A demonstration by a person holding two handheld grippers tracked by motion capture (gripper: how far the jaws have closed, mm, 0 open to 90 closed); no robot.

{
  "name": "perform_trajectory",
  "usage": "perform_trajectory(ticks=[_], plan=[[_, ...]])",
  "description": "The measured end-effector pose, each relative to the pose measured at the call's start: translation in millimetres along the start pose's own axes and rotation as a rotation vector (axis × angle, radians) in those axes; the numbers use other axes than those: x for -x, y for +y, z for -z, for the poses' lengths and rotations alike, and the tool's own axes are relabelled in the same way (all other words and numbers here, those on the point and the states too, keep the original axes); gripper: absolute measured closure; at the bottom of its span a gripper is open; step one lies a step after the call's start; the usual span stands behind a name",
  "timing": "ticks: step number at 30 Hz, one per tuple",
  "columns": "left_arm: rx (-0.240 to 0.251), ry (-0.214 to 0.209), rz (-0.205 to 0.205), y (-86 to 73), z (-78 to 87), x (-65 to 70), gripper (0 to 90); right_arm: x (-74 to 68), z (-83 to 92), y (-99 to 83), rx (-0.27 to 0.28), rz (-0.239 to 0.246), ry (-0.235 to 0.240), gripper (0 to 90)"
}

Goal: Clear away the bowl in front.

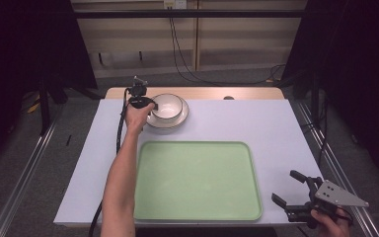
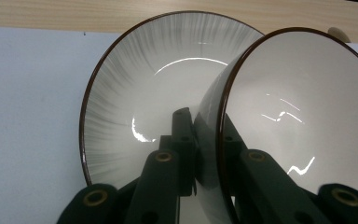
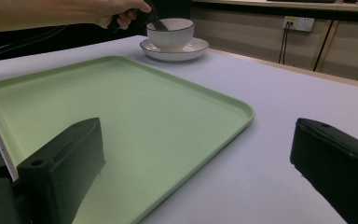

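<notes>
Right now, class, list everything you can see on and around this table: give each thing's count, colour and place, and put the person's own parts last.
bowl: one, white with a dark rim, standing on the plate at the far left of the table.
plate: one, white with a dark rim, under the bowl.
tray: one, pale green, nothing on it, at the near middle of the table.
table: one, pale lilac top with a wooden strip along its far edge.
wall socket: one, white, on the wall beyond the table.
left gripper: one, black, jaws closed on the bowl's wall.
right gripper: one, black, jaws open, at the table's near right corner.
</notes>
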State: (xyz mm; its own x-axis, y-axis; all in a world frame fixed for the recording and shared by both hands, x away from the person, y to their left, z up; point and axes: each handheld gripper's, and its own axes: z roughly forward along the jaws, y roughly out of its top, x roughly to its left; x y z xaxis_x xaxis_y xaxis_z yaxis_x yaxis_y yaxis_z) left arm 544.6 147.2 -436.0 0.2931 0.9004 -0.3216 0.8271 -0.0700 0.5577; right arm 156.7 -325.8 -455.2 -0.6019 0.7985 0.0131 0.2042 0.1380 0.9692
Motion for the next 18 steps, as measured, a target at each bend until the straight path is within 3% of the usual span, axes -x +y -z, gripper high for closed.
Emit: perform_trajectory(ticks=[4, 7, 18], plan=[[0.02, -0.001, 0.021, 1.2, 5.5, 3.8, 82.5, -0.5, -0.4, 0.2, 0.001, 0.006, -0.004, 2.7], [0.019, 0.002, -0.008, 1.8, 11.8, 7.3, 82.5, -0.8, -0.7, 0.5, 0.001, 0.004, -0.001, 2.7], [0.031, -0.013, -0.025, 5.3, 27.2, 11.0, 82.5, -0.8, -1.1, 0.8, -0.001, 0.007, 0.004, 2.7]])
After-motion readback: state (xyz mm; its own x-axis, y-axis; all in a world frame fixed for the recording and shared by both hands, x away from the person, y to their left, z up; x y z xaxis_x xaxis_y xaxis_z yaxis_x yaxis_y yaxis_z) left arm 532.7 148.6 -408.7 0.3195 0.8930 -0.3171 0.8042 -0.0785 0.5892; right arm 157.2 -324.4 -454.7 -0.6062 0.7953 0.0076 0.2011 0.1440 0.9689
